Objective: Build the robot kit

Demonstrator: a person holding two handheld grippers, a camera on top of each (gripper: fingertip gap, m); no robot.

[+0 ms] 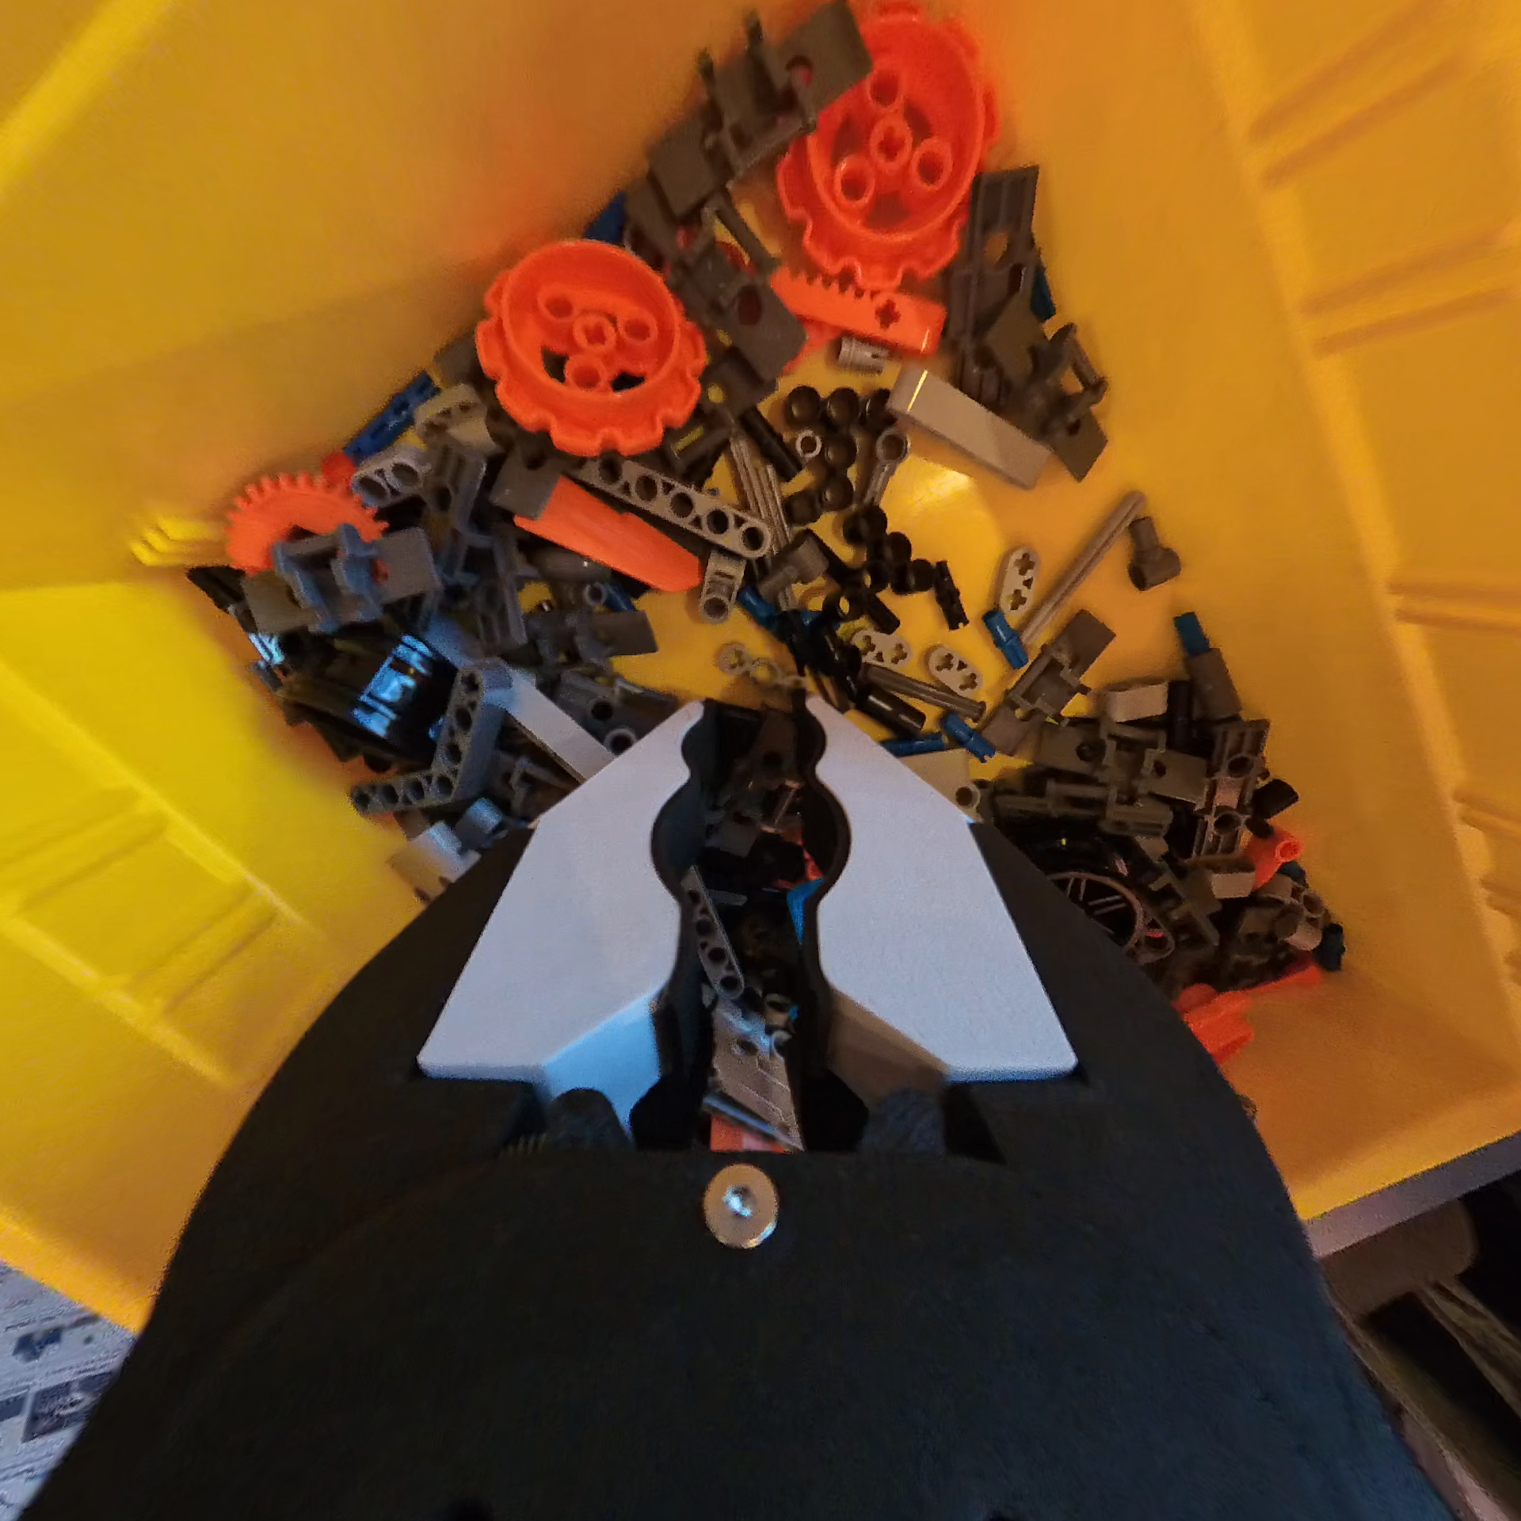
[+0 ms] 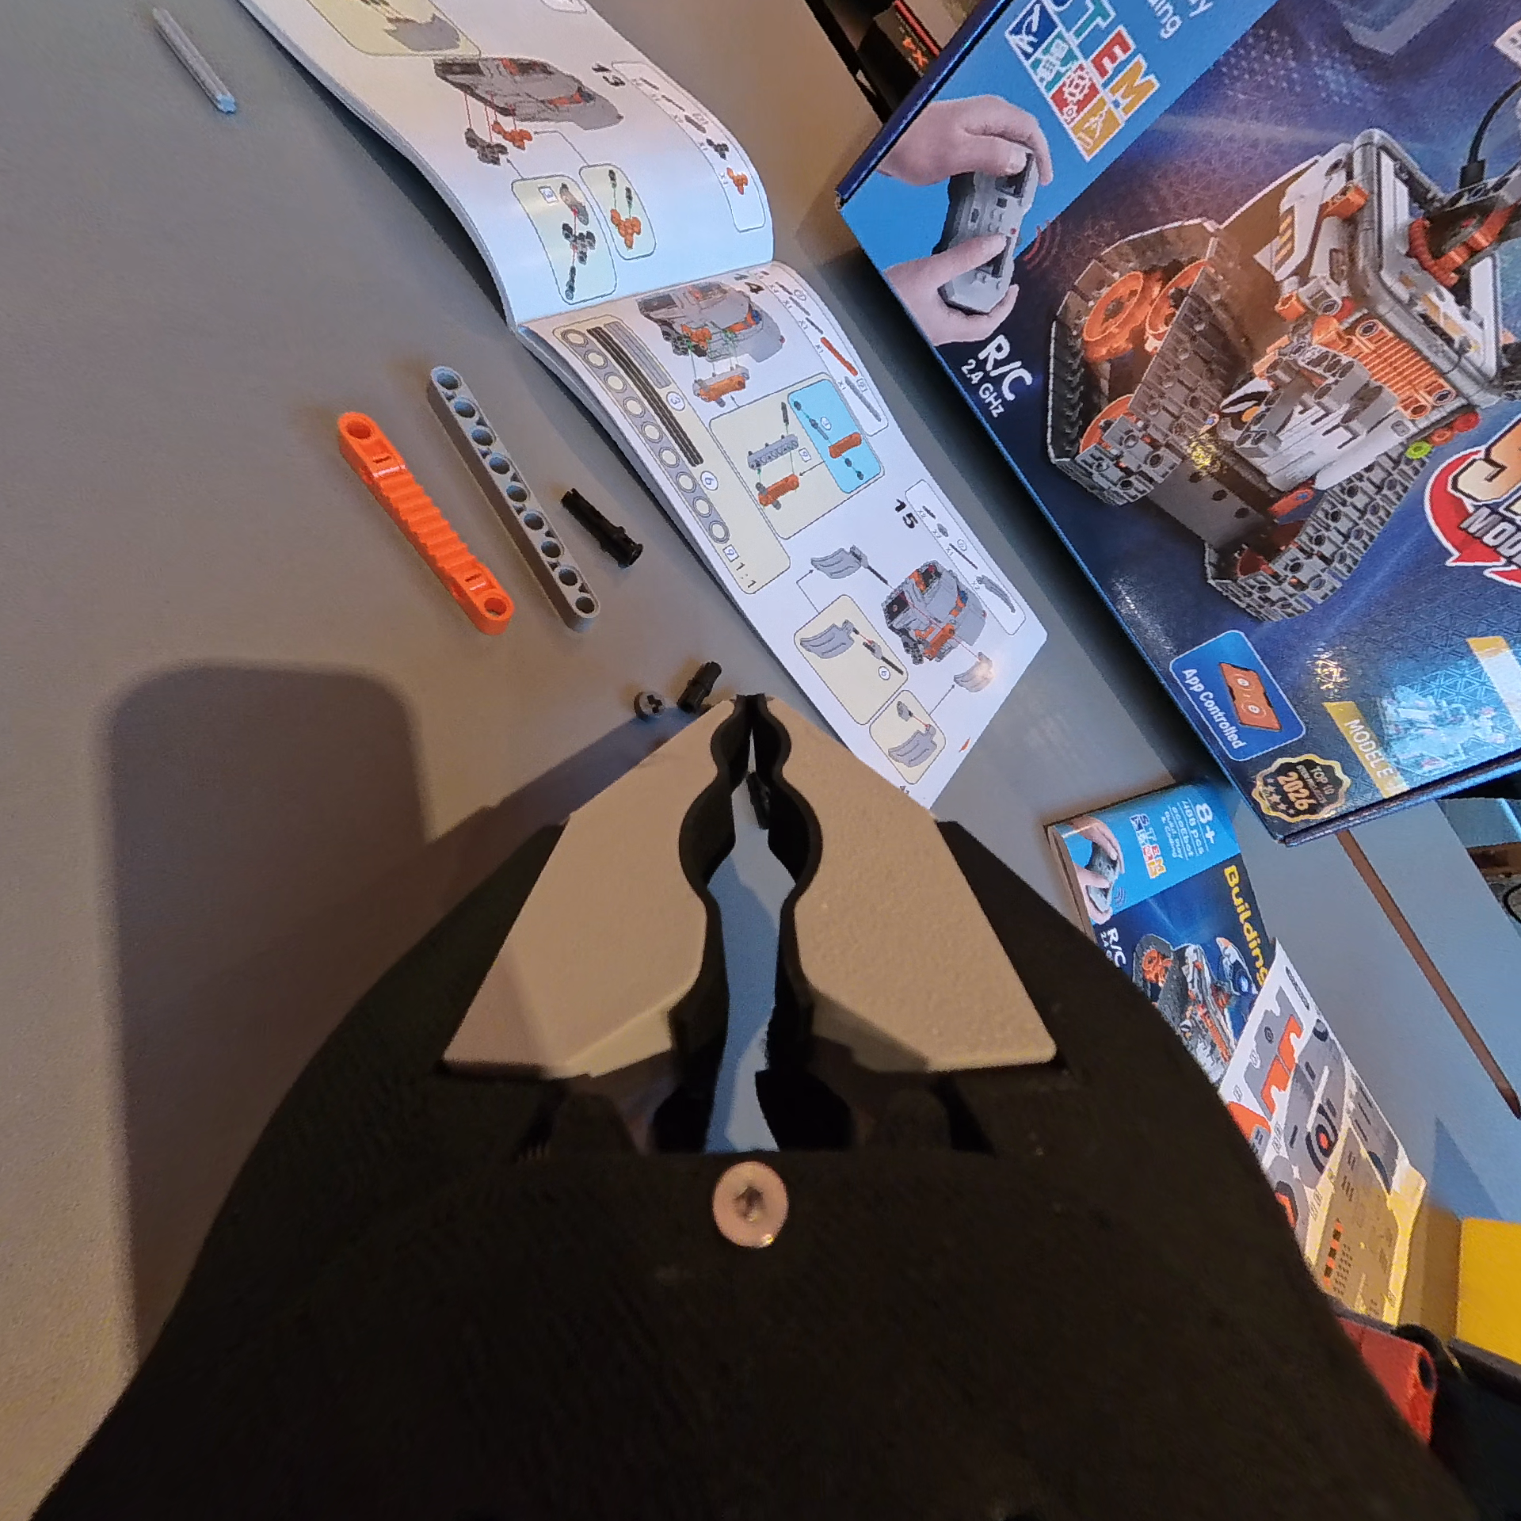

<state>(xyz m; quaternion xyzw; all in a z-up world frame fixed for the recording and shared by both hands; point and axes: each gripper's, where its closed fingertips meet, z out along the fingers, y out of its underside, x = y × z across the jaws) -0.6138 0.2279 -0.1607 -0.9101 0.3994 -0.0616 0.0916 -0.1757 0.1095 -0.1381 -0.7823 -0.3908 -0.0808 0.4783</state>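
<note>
The left gripper [image 1: 755, 718] is lowered into a glossy yellow plastic bin [image 1: 247, 247], its white, wavy-edged jaws partly apart directly over a jumbled heap of dark grey and black plastic building pieces [image 1: 1152, 790]. A dark grey connector sits between the tips, but I cannot tell whether it is clamped or merely lying underneath. Farther off in the heap lie a ridged orange sprocket wheel [image 1: 588, 346] and a flat grey beam with a row of round holes [image 1: 683, 502]. The right gripper [image 2: 751, 701] hangs above the smooth matte grey counter [image 2: 206, 288] with its jaws drawn together, apparently pinching a small black plastic pin [image 2: 755, 802]. Just ahead of the tips lies a stubby black peg [image 2: 700, 685], and well beyond it an orange toothed rack [image 2: 424, 523] lies beside a long grey holed beam [image 2: 512, 498]. An open paper instruction booklet [image 2: 741, 411] and a blue cardboard box [image 2: 1234, 370] lie to the right.
</note>
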